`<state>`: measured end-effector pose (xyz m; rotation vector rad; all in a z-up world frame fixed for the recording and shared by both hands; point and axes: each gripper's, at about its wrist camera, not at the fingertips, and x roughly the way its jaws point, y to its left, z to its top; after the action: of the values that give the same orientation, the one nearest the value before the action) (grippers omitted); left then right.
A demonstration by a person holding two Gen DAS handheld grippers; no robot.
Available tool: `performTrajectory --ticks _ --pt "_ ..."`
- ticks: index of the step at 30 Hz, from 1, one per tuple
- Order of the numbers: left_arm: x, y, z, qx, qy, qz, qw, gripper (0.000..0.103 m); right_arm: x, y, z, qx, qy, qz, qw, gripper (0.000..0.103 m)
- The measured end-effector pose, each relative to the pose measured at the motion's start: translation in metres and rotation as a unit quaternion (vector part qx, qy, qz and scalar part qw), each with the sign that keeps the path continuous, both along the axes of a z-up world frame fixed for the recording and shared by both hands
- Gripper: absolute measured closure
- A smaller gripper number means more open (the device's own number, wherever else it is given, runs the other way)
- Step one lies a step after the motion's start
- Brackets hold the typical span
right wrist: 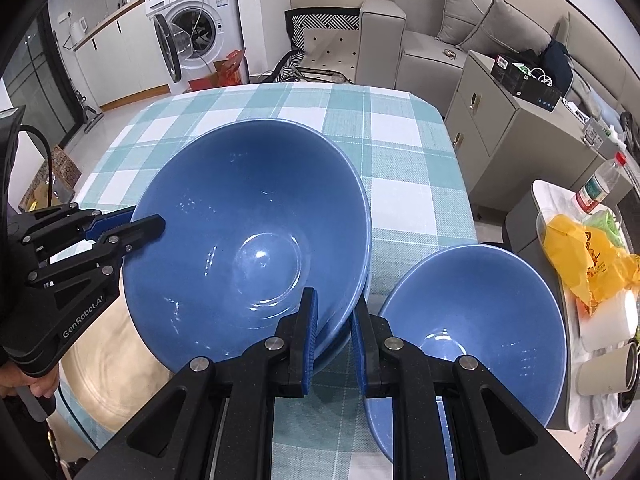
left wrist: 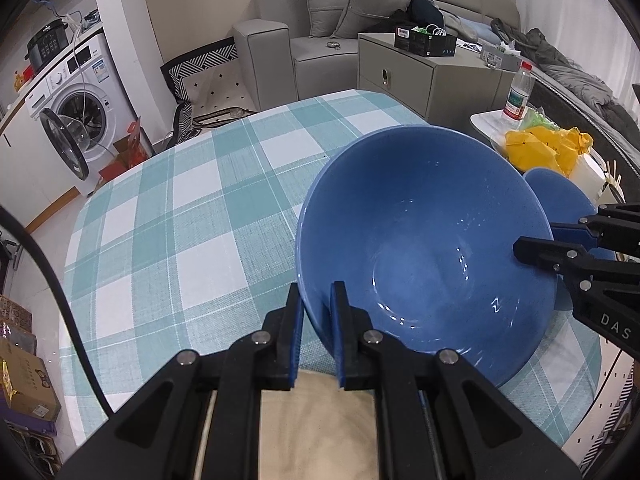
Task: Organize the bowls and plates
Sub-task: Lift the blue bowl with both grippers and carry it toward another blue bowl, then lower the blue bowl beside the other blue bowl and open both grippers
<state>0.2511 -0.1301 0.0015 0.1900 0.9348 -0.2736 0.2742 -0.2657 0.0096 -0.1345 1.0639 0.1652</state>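
The left gripper [left wrist: 316, 332] clamps the near-left rim of the big bowl [left wrist: 424, 248], one pad outside the wall and one inside, jaws almost fully closed. In the right wrist view it enters from the left edge, gripping that same rim. The big bowl is tilted above the checked tablecloth [left wrist: 180, 200]; in the right wrist view a second blue rim shows just beneath it, so it appears nested on another bowl. The right gripper [right wrist: 334, 340] clamps the opposite rim, jaws narrow, with the wall between the pads. The small bowl [right wrist: 476, 320] sits just right of the big bowl, at the table's right edge. A yellow bag [right wrist: 588, 260] lies further right on a side table.
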Motion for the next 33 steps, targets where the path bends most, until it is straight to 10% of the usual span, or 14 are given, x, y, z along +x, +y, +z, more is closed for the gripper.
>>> performTrajectory --ticks 33 --pt "0.003 -0.006 -0.012 0.030 0.001 -0.017 0.9994 0.086 0.001 0.013 -0.012 -0.082 -0.007 0.017 0.996 0.078"
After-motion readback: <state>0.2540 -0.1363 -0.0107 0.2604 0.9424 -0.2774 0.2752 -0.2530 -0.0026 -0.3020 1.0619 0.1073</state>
